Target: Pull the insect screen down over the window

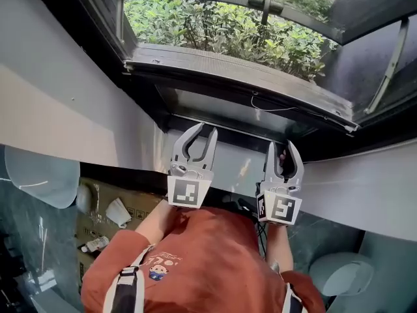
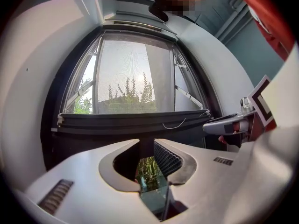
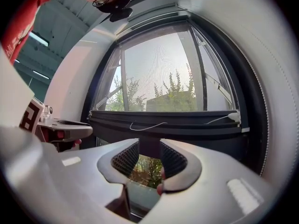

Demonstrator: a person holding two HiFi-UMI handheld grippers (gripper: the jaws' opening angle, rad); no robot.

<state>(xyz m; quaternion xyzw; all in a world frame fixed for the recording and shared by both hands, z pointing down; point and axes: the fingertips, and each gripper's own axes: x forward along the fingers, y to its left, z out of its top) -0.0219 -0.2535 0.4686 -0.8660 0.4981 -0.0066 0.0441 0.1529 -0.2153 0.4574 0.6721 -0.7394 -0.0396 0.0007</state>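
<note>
The insect screen [image 2: 133, 69] hangs flat over the window [image 3: 247, 92]. Its dark bottom bar [image 1: 241, 77] runs lengthwise from side to side, with a thin cord [image 2: 174, 125] looped along it. Just below that bar, the left gripper [image 1: 203, 130] and right gripper [image 1: 285, 145] point level towards it, side by side, each with jaws parted and nothing clamped between them

Plain indoor room, white walls [image 1: 52, 103], open window [image 1: 247, 77] onto shrubs [image 1: 208, 25], cardboard box [image 1: 140, 208] below
</note>
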